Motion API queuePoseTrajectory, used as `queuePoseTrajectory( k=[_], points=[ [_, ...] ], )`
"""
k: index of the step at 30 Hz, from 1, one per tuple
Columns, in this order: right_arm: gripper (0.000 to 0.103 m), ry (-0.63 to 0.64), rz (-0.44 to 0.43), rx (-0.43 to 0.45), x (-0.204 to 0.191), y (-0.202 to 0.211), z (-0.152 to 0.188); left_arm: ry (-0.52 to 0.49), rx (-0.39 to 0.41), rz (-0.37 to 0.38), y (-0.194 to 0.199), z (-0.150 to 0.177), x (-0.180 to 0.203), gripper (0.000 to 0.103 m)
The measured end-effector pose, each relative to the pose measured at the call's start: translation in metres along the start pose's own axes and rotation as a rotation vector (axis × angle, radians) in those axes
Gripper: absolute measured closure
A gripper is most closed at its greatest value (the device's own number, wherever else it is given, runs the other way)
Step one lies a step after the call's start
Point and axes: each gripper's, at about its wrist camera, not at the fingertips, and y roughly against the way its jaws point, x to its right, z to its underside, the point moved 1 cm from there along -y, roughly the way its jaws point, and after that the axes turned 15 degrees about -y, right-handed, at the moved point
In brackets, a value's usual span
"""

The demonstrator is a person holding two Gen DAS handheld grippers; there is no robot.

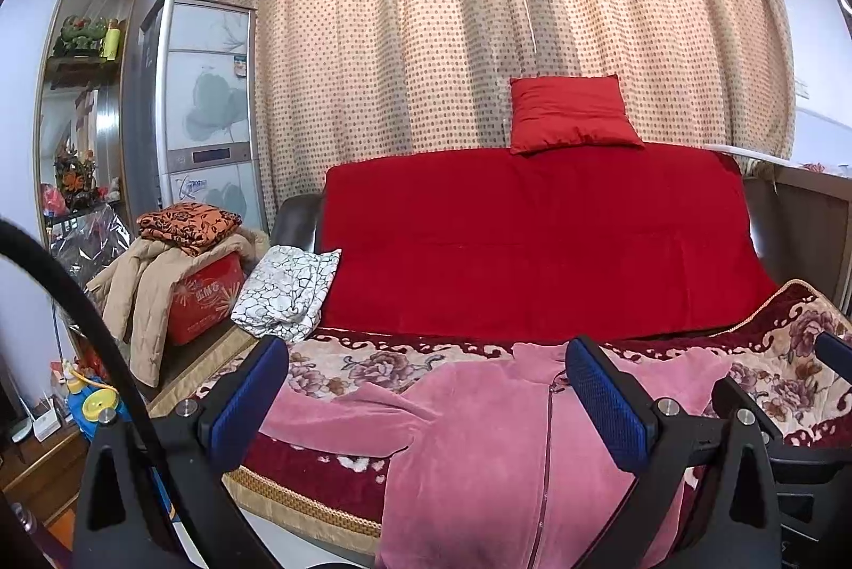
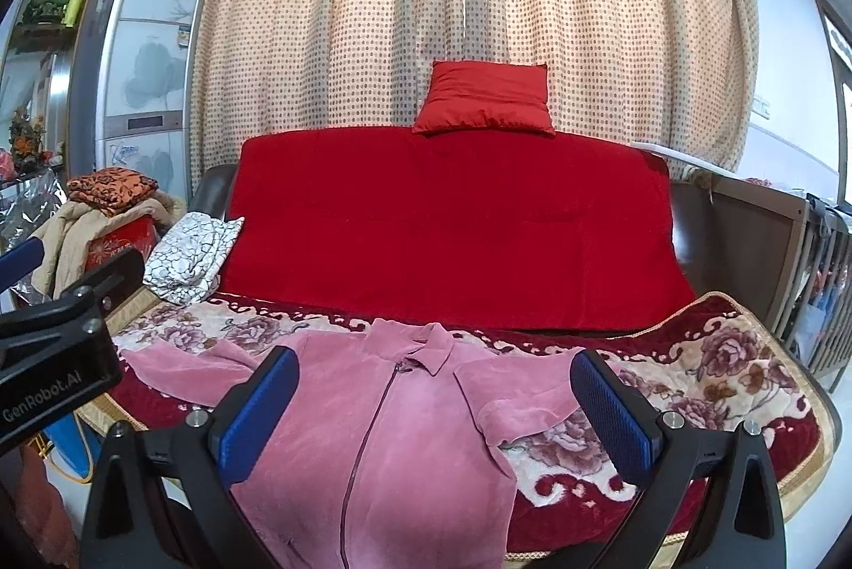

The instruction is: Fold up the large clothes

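A pink fleece zip jacket [image 1: 479, 452] lies spread face up on the floral blanket of a sofa seat, collar toward the backrest, sleeves out to both sides. It also shows in the right wrist view [image 2: 394, 441]. My left gripper [image 1: 426, 398] is open and empty, hovering above the jacket's left half. My right gripper [image 2: 434, 404] is open and empty, above the jacket's chest and right sleeve. The left gripper's body [image 2: 58, 356] shows at the left edge of the right wrist view.
The sofa has a red cover [image 1: 532, 238] over its backrest and a red cushion [image 1: 572, 113] on top. A white patterned folded cloth [image 1: 287, 292] lies at the seat's left end. A red box with piled clothes [image 1: 197, 281] stands left. A wooden crib [image 2: 814, 260] stands right.
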Motion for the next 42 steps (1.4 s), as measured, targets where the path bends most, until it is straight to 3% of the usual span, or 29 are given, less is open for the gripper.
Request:
queuePoseTrajectory(
  k=[8,23,34,37,42],
  points=[
    [0.0,-0.013,-0.01,0.016,0.001,0.0,-0.001,0.002,0.003,0.006,0.0,0.007,-0.006,0.0],
    [0.0,0.048,0.026,-0.045,-0.003,-0.004,-0.001,-0.002,0.002,0.009,-0.001,0.016,-0.005,0.0],
    [0.0,0.005,0.012,-0.034,0.001,-0.015,0.002,-0.012,-0.024,0.028,-0.015,0.029,0.002,0.0],
    [0.0,0.005,0.016,-0.041,0.005,-0.024,0.006,-0.01,-0.047,0.06,-0.028,0.036,0.008,0.0],
    [0.0,-0.006,0.014,-0.09,0.023,-0.057,0.013,0.028,-0.145,0.204,-0.085,0.052,0.02,0.0]
  ],
)
